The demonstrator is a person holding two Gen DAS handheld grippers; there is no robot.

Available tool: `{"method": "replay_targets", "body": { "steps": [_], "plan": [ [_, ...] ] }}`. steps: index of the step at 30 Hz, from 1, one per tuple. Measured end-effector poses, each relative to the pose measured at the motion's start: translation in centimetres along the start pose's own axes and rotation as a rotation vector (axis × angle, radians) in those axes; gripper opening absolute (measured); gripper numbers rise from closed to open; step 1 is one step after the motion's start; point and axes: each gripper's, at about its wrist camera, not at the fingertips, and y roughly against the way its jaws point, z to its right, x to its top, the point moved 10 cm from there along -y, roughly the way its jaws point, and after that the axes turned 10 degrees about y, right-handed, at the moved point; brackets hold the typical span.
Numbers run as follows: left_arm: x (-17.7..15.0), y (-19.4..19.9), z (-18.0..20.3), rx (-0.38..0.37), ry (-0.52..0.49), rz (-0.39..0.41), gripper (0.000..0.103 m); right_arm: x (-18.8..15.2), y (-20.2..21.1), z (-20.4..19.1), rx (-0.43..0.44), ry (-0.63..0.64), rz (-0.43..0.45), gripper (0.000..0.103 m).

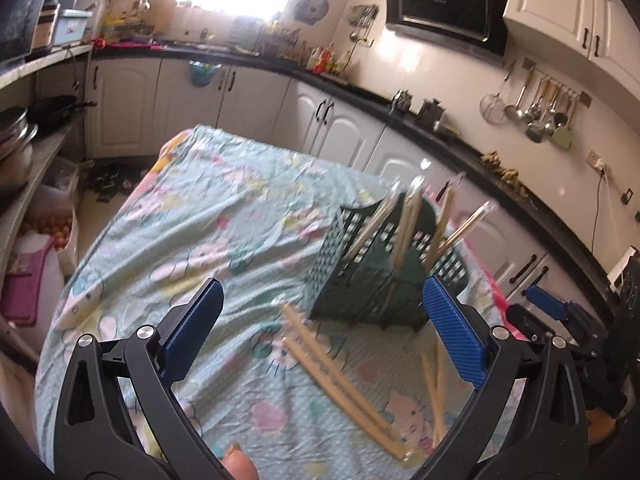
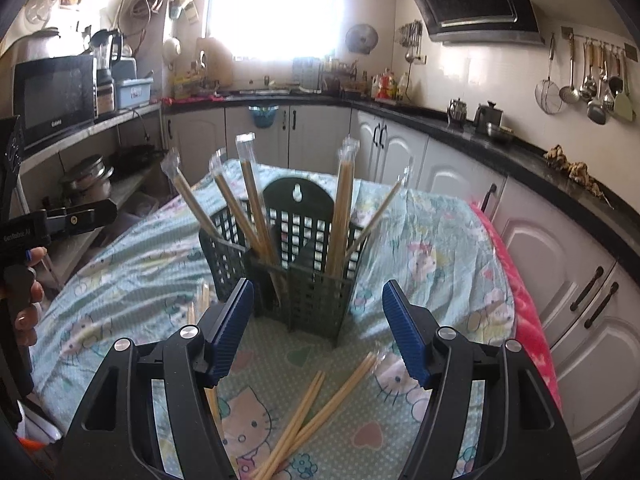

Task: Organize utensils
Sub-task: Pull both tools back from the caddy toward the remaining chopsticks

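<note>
Left gripper (image 1: 322, 320) gaped wide and empty above loose wrapped chopsticks (image 1: 340, 376) on the cartoon-print cloth (image 1: 192, 216), dark basket (image 1: 380, 276) just beyond. Right gripper (image 2: 318, 316) likewise hung wide, nothing held, facing that basket (image 2: 296, 276) with chopstick packets (image 2: 256, 208) standing inside.

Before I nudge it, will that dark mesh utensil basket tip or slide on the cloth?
Probably tips easily: the basket is tall, narrow and likely light plastic, and the wrapped chopsticks lean out above its rim. It may drag rather than slide, since the tablecloth under it is wrinkled and would bunch.
</note>
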Motion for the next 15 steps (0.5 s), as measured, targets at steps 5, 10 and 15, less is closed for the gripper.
{"method": "replay_targets", "body": {
  "steps": [5, 10, 15],
  "plan": [
    [-1.9, -1.4, -0.9, 0.026, -0.014, -0.046, 0.092, -1.9, -1.4, -0.1, 0.011, -0.009, -0.057, 0.065],
    [-3.6, -2.9, -1.0, 0.042, -0.05, -0.095, 0.092, -3.0, -2.5, -0.4, 0.027, -0.013, -0.099, 0.064],
    [-5.5, -4.4, -0.8, 0.044, -0.073, -0.15, 0.092, -4.5, -3.8, -1.0, 0.052, -0.011, -0.146, 0.064]
  ]
}}
